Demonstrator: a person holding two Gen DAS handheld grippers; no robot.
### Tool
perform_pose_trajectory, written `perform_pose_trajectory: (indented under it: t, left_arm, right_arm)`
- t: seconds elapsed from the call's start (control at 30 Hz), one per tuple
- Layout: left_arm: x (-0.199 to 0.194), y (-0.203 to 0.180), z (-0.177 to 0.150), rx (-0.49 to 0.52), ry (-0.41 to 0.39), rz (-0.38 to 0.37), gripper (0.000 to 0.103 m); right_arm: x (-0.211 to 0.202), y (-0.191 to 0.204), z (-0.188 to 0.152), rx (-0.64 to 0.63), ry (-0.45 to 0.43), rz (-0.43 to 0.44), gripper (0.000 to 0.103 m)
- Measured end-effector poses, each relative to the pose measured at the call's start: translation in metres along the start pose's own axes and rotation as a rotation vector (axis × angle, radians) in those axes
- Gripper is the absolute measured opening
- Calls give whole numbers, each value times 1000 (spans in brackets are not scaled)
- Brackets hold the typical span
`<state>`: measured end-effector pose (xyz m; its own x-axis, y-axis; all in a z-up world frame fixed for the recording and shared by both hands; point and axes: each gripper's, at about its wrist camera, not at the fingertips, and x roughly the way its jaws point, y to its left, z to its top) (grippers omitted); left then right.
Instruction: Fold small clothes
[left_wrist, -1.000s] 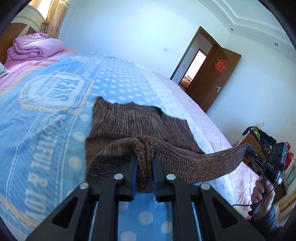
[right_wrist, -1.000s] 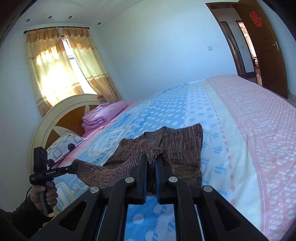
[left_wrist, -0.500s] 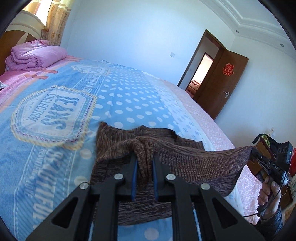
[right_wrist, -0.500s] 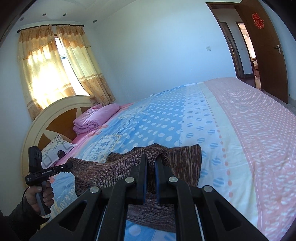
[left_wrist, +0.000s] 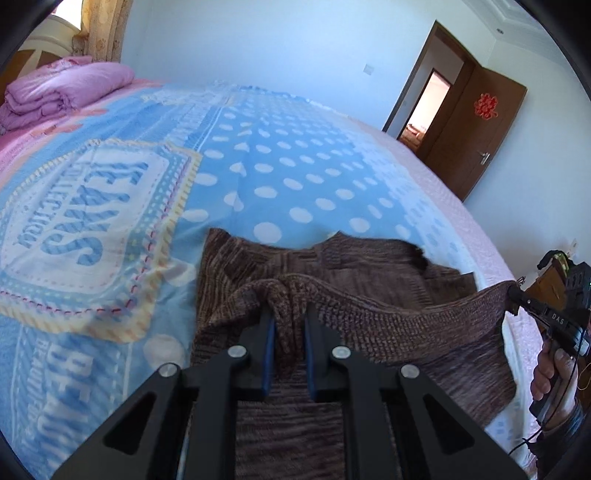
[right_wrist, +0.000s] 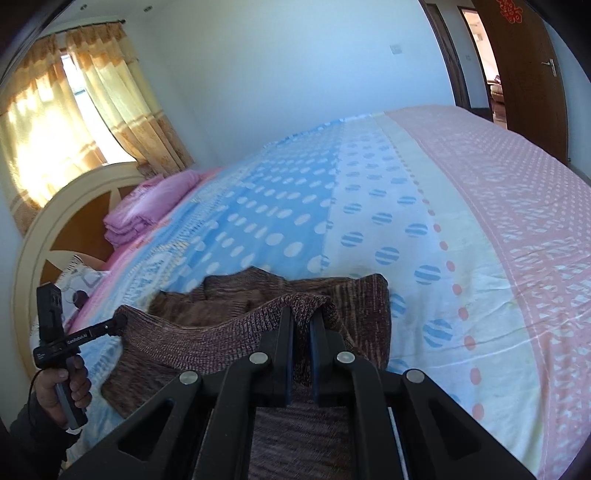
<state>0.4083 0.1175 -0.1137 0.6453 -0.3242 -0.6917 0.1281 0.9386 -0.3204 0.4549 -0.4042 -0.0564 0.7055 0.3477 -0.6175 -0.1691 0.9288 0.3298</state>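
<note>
While the brown knit garment lies on the bed, left gripper and right gripper each clamp one corner of its raised edge, stretched between them.

The left tongs pointed forward and downward, their two blue-lined fingers drawn close together and pinching a bunch of brown knit. The right tongs sat at a similar downward slant, their fingers likewise nearly together and clamped on a fold of the same knit. Seen from the left camera, the right hand wrapped its handle at the far right edge, a dark sleeve below it. From the right camera, the left hand gripped its handle at the lower left.
</note>
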Motion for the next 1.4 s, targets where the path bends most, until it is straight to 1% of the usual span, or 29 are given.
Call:
perform_pose_trajectory:
  t: [0.07, 0.13, 0.17, 0.2, 0.23, 0.27, 0.3, 0.33, 0.37, 0.4, 0.43, 0.5, 0.57, 0.6, 0.67, 0.7, 0.73, 0.8, 0.83, 0.9, 0.93, 1.0, 1.07, 1.1, 1.2, 1.23, 1.3, 1.37, 1.4]
  left_arm:
    - [10, 2, -2, 18, 11, 43, 20]
    - [10, 1, -7, 36, 16, 84, 26]
    - [4, 1, -10, 38, 5, 98, 36]
    - [-4, 0, -13, 50, -21, 138, 51]
    - [-15, -3, -18, 69, -55, 172, 69]
    - [-25, -5, -22, 86, -88, 197, 76]
    - [-38, -9, -28, 118, -132, 212, 82]
    - [-46, -14, -34, 160, -155, 221, 83]
    - [-46, -16, -35, 189, -152, 231, 87]
    - [-43, -24, -41, 256, -124, 269, 93]
    - [-36, -32, -46, 325, -89, 326, 94]
    - [-22, -43, -49, 421, -68, 381, 94]
    - [-13, -52, -45, 480, -74, 453, 94]
    - [-7, -55, -37, 490, -80, 485, 94]
    - [2, -51, -16, 463, -95, 551, 94]
    - [3, -43, -2, 411, -107, 579, 94]
    - [1, -37, 6, 370, -115, 574, 94]
    - [-9, -17, 24, 261, -135, 581, 94]
    - [-14, -5, 29, 208, -138, 609, 94]
    - [-20, 11, 28, 140, -116, 644, 93]
    - [-25, 14, 22, 140, -114, 604, 94]
    - [-29, 4, 4, 228, -112, 569, 95]
    - [-25, -11, -19, 346, -53, 548, 101]
    - [-20, -20, -32, 411, -26, 535, 103]
    - [-6, -44, -55, 530, 27, 518, 103]
    - [0, -51, -56, 553, 29, 533, 103]
    - [14, -58, -48, 568, 24, 589, 103]
    - [26, -54, -26, 539, 6, 651, 103]
    - [31, -45, -9, 487, -7, 704, 103]
  right_arm:
    - [23, -3, 1, -21, 60, -32, 7]
    - [32, -1, -1, -65, 71, -97, 10]
    - [30, 2, -3, -91, 59, -139, 14]
    - [26, 5, -4, -111, 53, -171, 37]
    - [22, 8, -7, -131, 52, -189, 68]
    - [18, 11, -9, -146, 45, -194, 76]
    - [13, 20, -16, -192, 42, -185, 77]
    - [12, 28, -21, -235, 57, -193, 77]
    - [14, 38, -27, -294, 85, -214, 77]
    - [17, 45, -32, -333, 109, -222, 77]
    - [26, 54, -39, -396, 156, -237, 77]
    - [49, 69, -47, -514, 226, -298, 77]
    - [67, 79, -39, -583, 213, -344, 77]
    - [71, 81, -31, -583, 203, -350, 77]
    - [79, 84, 4, -552, 136, -372, 77]
    - [78, 85, 15, -543, 97, -391, 77]
    - [74, 86, 31, -529, 42, -419, 77]
    - [66, 81, 47, -478, 13, -400, 77]
    - [61, 77, 49, -458, 7, -380, 77]
    - [53, 67, 43, -459, 10, -385, 77]
    - [47, 61, 37, -447, 13, -372, 77]
    - [37, 47, 23, -397, 58, -284, 77]
    - [39, 47, 6, -395, 143, -215, 77]
    - [42, 47, -4, -428, 180, -205, 77]
    - [53, 59, -31, -564, 242, -232, 77]
    - [60, 65, -38, -621, 254, -254, 77]
    - [70, 72, -37, -671, 234, -287, 77]
    - [84, 78, -20, -675, 215, -334, 77]
    - [85, 80, -12, -672, 197, -357, 77]
